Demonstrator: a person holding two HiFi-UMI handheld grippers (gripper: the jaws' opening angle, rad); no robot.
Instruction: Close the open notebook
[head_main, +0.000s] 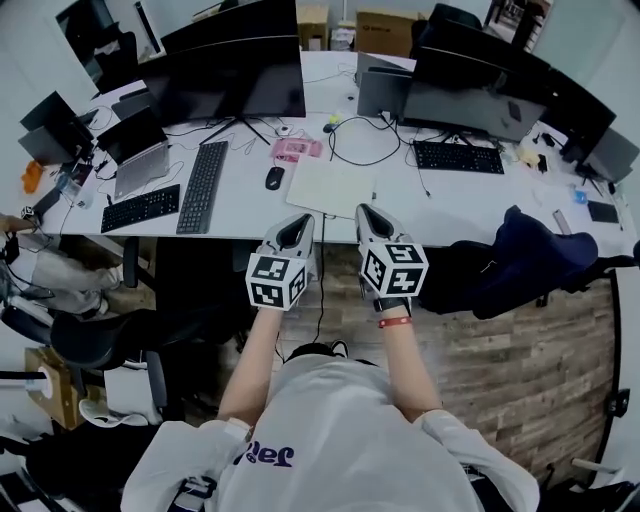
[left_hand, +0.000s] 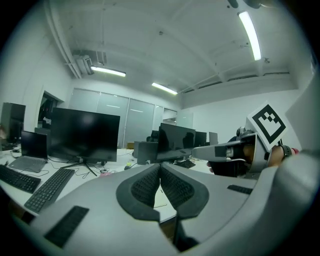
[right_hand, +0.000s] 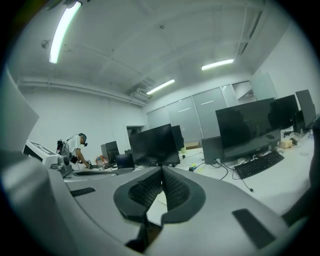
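The notebook (head_main: 330, 185) lies open and flat on the white desk (head_main: 250, 205), showing pale blank pages just behind the desk's front edge. Both grippers are held side by side in front of that edge, short of the notebook and pointing at it. My left gripper (head_main: 305, 218) is shut with nothing in it, its pads (left_hand: 148, 186) pressed together. My right gripper (head_main: 362, 210) is shut and empty too, its pads (right_hand: 175, 187) meeting at the tips. A pale strip of the notebook (left_hand: 160, 198) shows below the left jaws.
A black mouse (head_main: 274, 178), a keyboard (head_main: 203, 186) and a pink object (head_main: 297, 149) lie left of the notebook; cables and another keyboard (head_main: 457, 156) lie right. Monitors (head_main: 235, 80) line the back. A chair with a dark jacket (head_main: 530, 258) stands right; a seated person (head_main: 40, 270) is left.
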